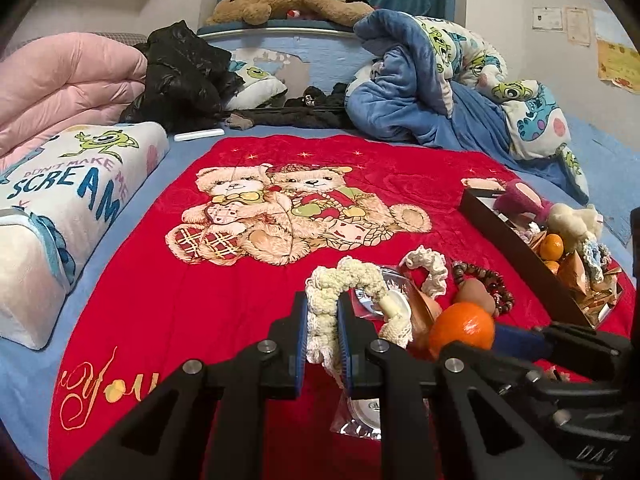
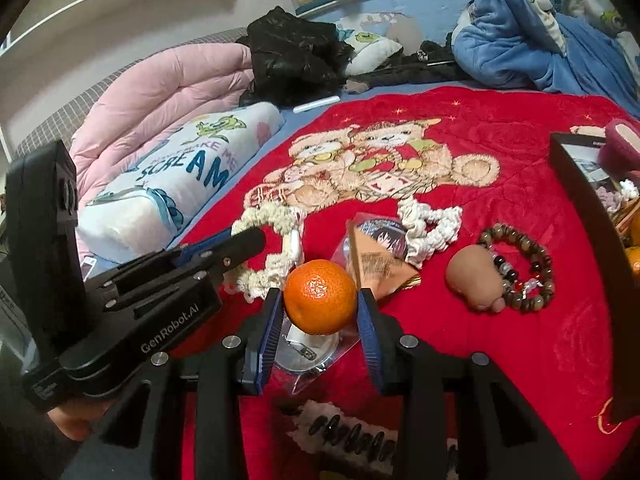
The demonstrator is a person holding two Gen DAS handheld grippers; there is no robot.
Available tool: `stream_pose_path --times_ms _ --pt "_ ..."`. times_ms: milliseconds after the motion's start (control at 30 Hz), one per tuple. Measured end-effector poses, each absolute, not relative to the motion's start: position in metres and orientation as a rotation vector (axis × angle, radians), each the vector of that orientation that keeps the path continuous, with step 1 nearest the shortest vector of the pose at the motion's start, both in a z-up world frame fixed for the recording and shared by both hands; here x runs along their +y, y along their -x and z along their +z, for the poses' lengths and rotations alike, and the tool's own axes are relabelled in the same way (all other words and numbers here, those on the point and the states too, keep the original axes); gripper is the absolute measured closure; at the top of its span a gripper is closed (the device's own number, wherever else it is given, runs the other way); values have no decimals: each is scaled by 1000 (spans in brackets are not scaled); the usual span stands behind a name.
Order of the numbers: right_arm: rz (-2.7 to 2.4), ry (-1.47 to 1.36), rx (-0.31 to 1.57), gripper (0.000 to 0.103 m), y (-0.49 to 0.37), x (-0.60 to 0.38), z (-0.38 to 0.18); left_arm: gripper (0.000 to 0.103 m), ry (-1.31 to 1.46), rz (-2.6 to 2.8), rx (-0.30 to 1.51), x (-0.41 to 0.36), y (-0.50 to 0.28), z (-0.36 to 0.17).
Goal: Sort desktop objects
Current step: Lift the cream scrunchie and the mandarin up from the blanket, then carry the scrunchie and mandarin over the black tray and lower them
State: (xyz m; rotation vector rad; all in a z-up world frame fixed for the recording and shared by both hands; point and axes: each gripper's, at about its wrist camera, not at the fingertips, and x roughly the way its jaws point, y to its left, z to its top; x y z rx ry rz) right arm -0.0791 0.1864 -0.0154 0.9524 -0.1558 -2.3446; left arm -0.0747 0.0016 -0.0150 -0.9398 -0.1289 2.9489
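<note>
Sorting looks partly done: a dark box [image 1: 516, 236] at the right of the red blanket [image 1: 240, 300] on the bed already holds oranges, plush toys & small packets. Left tongs [image 1: 322, 316] are clenched on a cream crochet scrunchie [image 1: 348, 280]; right tongs [image 2: 320, 308] grasp an orange [image 2: 320, 297] just above a bagged disc. Left on the blanket w/ them: a 2nd scrunchie [image 2: 432, 220], bead bracelet [image 2: 524, 264], tan squishy toy [image 2: 474, 276], wedge-shaped packet [image 2: 372, 264].

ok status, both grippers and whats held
Left gripper shut on cream crochet scrunchie. Right gripper shut on orange. Dark box to the right, path looks open.
</note>
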Motion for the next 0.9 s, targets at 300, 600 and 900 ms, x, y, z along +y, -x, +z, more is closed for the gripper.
stream_pose_path --times_ms 300,600,900 --pt "-2392 -923 -185 67 76 214 -6 89 934 2927 -96 23 64 -8" --pt "-2465 -917 -206 67 68 263 -2 89 952 2820 -90 70 55 -10" --pt "-2617 -913 -236 67 44 352 2 89 925 2742 -84 132 55 -1"
